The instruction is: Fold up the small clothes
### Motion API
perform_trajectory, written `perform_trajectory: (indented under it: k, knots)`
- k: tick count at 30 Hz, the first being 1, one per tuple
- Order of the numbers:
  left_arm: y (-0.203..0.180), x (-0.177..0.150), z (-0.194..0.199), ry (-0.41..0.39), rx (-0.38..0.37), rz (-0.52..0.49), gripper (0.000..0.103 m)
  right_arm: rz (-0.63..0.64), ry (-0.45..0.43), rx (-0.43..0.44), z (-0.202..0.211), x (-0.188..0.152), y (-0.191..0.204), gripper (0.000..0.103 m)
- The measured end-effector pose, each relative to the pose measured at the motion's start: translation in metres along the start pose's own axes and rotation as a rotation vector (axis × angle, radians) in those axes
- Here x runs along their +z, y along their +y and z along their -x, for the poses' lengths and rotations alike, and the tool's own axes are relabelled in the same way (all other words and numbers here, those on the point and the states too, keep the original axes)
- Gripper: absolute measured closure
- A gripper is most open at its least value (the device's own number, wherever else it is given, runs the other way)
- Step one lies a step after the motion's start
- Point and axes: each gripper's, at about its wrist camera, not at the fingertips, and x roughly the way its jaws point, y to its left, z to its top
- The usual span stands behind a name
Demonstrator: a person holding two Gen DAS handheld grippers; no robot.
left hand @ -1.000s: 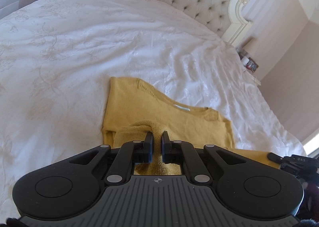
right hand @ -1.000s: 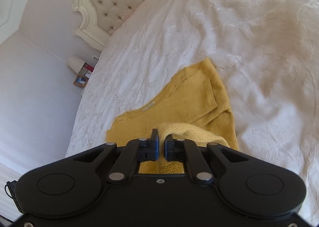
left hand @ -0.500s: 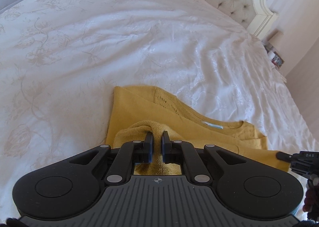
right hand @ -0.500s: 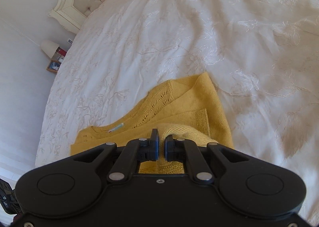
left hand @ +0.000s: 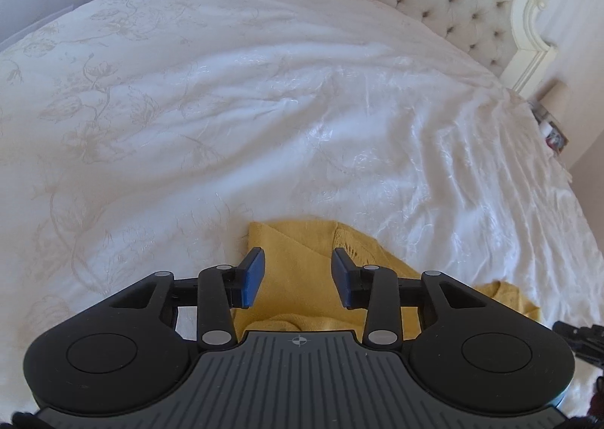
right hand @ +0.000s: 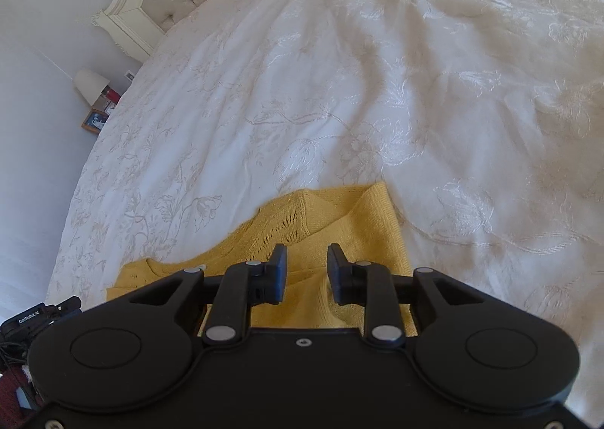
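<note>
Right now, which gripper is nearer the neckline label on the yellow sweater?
Right, as far as I can tell. The right gripper is open just beside the label; the left gripper is open over the yellow sweater by its far-side fold, label unseen there.

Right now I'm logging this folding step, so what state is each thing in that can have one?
left hand-held gripper: open, holding nothing, over the sweater.
right hand-held gripper: open, holding nothing, over the sweater.
yellow sweater: folded over itself, lying on the bedspread, free of both grippers.
white bedspread: spread over the bed, lightly wrinkled.
</note>
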Motion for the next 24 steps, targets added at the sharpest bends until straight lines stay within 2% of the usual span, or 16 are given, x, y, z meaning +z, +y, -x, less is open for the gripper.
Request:
perform_trajectory:
  k: [5,10,15,20,24]
  knots:
    - [-0.015,-0.034,0.020,0.027,0.017,-0.120,0.063,0.103,-0.014,-0.015,0.021,-0.023,0.008,0.067]
    - [-0.031,-0.084,0.031,0.094,-0.002,-0.169,0.063,0.230,0.044,-0.017,0.029,-0.059,0.030,0.067]
    - [-0.042,-0.114,0.018,0.177,-0.012,-0.231,0.063,0.351,0.109,-0.046,0.015,-0.088,0.047,0.067]
    - [-0.049,-0.104,-0.007,0.177,-0.002,-0.287,0.063,0.450,0.131,-0.103,-0.011,-0.090,0.053,0.067]
    - [-0.052,-0.070,-0.033,0.138,0.007,-0.316,0.063,0.493,0.112,-0.125,-0.035,-0.067,0.057,0.065]
